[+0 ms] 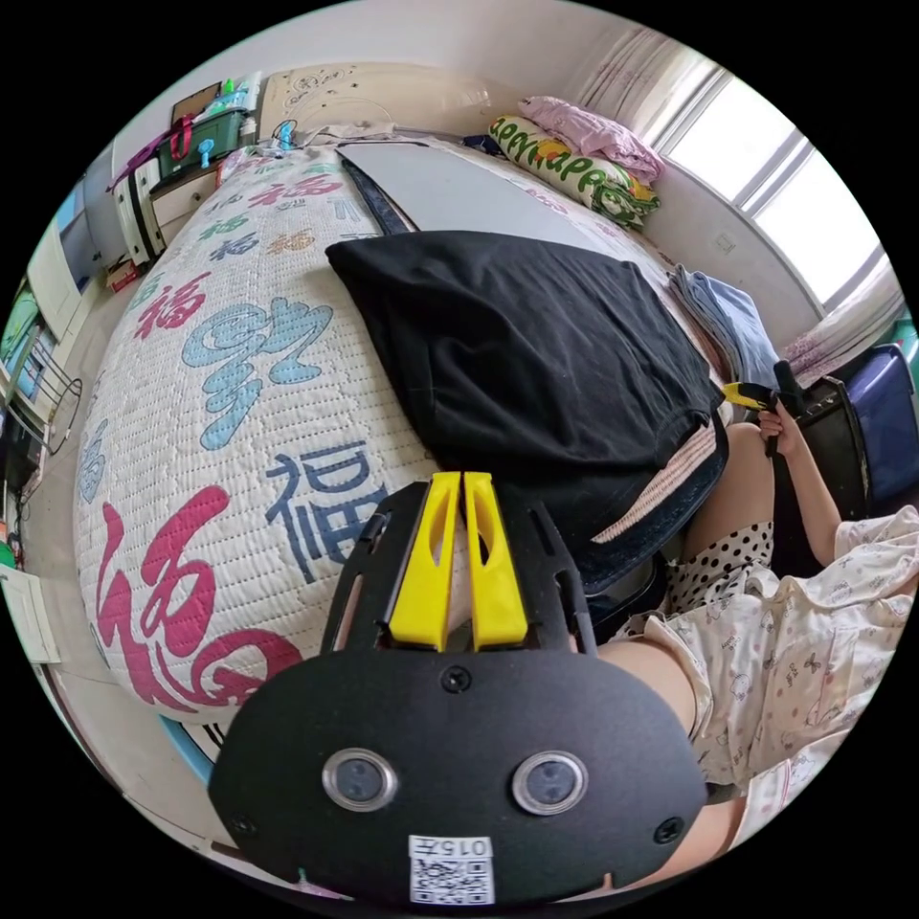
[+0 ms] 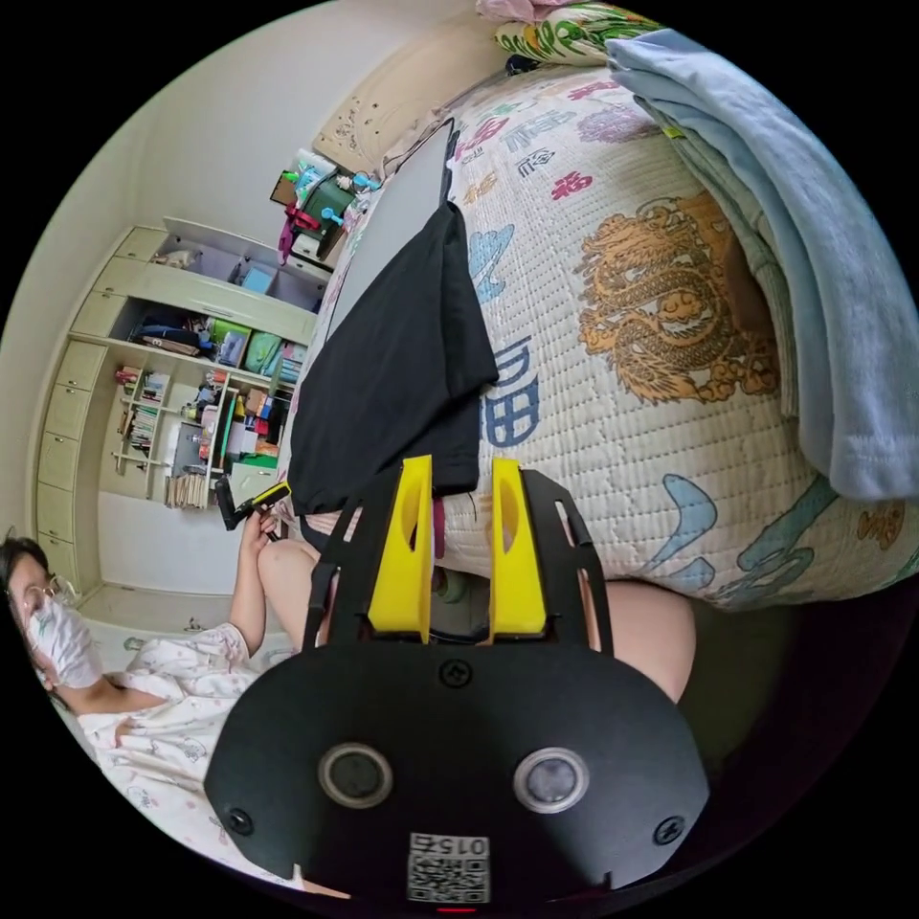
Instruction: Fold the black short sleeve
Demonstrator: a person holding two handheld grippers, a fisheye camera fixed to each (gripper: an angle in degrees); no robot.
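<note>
Black short sleeve [image 1: 522, 354] lying flat on the quilted bed cover [image 1: 239, 402], already doubled into a rough rectangle, its near edge hanging just over the bed's edge beside the person's knee. Left gripper [image 1: 463, 560]: yellow jaws pressed together, empty, poised near the garment's near-left corner. Right gripper [image 2: 459, 550]: jaws parted, empty, held off the near hem of the black short sleeve [image 2: 392, 373]. A striped band shows under the near hem; whether it belongs to the shirt or to another garment cannot be told. Judged handling: light, limp knit, likely to sag and slide on itself. Best taken by pinching both layers at a hem corner, one gripper per corner. A folded blue garment [image 2: 814, 249] lies well apart on the right.
</note>
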